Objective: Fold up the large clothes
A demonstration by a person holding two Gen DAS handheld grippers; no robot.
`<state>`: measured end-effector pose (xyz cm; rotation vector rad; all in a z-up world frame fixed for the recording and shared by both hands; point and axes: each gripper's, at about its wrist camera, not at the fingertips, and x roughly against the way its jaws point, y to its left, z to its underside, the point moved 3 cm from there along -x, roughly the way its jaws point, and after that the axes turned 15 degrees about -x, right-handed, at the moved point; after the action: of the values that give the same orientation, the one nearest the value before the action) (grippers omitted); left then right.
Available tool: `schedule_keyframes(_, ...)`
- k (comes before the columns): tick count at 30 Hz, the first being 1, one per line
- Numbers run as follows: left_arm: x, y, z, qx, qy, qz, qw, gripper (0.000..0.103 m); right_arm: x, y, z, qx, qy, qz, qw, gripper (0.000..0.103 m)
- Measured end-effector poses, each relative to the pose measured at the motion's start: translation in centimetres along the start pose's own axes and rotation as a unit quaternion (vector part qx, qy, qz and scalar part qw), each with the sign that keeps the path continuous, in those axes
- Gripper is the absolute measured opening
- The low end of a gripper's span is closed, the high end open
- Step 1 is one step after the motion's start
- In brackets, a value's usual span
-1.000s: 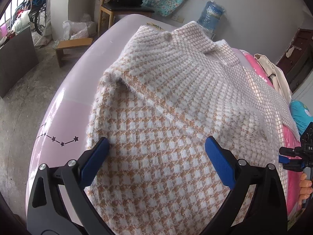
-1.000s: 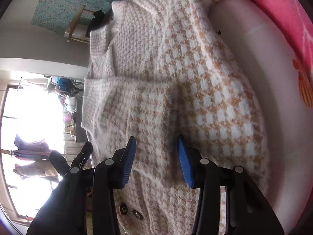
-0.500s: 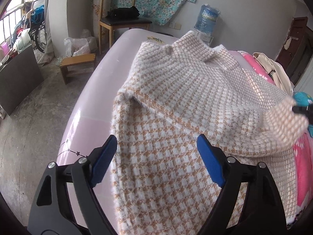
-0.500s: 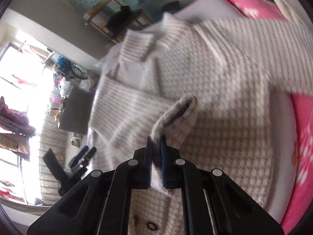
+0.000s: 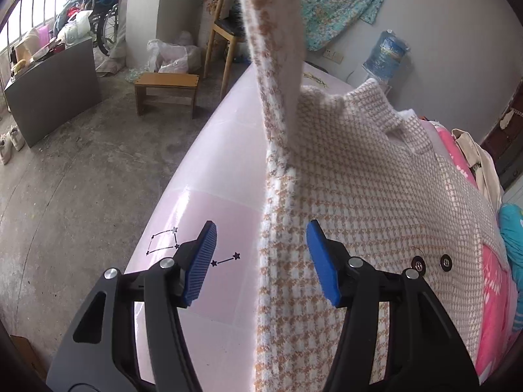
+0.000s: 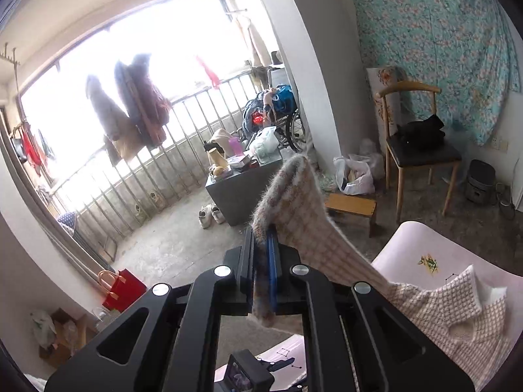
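A: Start at the right tongs (image 6: 261,254); what have they got?

B: Their jaws are pressed together on the cuff end of 1 sleeve (image 6: 294,202) of the checked jacket (image 5: 376,202); the sleeve hangs from them in a long strip, up past the top of the left wrist view, and its fuzzy nap sticks out around the pads.

A: And the left tongs (image 5: 258,261)?

B: Their jaws are closing, with the jacket's near side edge between the blue pads (image 5: 318,261), but the pads are not pressing on it; 1 pad is over the bare pink bed sheet (image 5: 202,176), the other over the cloth.

A: Where does the rest of the jacket lie?

B: Spread flat on the bed, collar toward the far wall, 2 dark buttons (image 5: 431,263) near the lower right; a pink quilt (image 5: 493,281) is just beside it on the far side.

A: How will it handle, do you think?

B: I judge it soft, thick and fairly heavy for a garment; it droops with no stiffness, so a lifted sleeve will drag the shoulder with it; the fluffy weave should grip well and not slip, and nothing about it looks fragile, though the nap could snag.

A: Best place to take hold?

B: Hems, cuffs and side seams, where the cloth is doubled; the left tongs look well placed on that edge to pin the body while the sleeve is laid across.
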<state>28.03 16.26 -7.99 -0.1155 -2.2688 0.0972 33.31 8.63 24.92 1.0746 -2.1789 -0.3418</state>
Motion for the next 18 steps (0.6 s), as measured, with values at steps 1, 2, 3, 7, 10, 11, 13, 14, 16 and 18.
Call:
schedule_keyframes(1,-0.3,0.1,-0.2,0.0,0.001,0.001,1.0,0.053,0.2,-1.9,0.1,-0.008,-0.004,0.016,1.0,0.007)
schedule_keyframes(2,-0.7,0.0,-0.5,-0.003,0.003,0.002,1.0,0.051,0.6,-4.4,0.3,-0.019,-0.01,0.04,0.999,0.007)
schedule_keyframes(3,-1.2,-0.1,-0.8,-0.007,0.005,0.001,1.0,0.048,1.0,-7.4,0.6,-0.037,-0.015,0.062,0.997,0.007)
schedule_keyframes(7,-3.0,-0.7,-1.7,-0.023,0.018,-0.003,0.9996,0.039,3.5,-20.5,4.1,-0.147,-0.002,0.13,0.98,0.007)
schedule_keyframes(10,-4.4,-1.1,-2.0,-0.03,0.037,-0.004,0.9988,0.026,4.8,-28.8,8.5,-0.224,0.021,0.17,0.959,0.007)
schedule_keyframes(11,-4.7,-1.3,-2.0,-0.033,0.043,-0.004,0.9985,0.021,5.1,-30.7,10.0,-0.241,0.028,0.178,0.954,0.007)
schedule_keyframes(13,-4.9,-1.6,-2.1,-0.045,0.045,-0.015,0.9979,0.019,5.9,-33.8,12.8,-0.265,0.034,0.194,0.944,0.007)
schedule_keyframes(14,-5.0,-1.8,-2.1,-0.051,0.047,-0.021,0.9974,0.018,6.3,-35.1,13.8,-0.274,0.035,0.201,0.94,0.007)
schedule_keyframes(16,-5.0,-1.9,-2.3,-0.057,0.052,-0.028,0.9966,0.018,7.1,-36.9,15.2,-0.289,0.034,0.209,0.934,0.007)
schedule_keyframes(18,-5.0,-1.9,-2.3,-0.059,0.055,-0.031,0.9963,0.017,8.1,-38.3,16.1,-0.303,0.028,0.204,0.931,0.007)
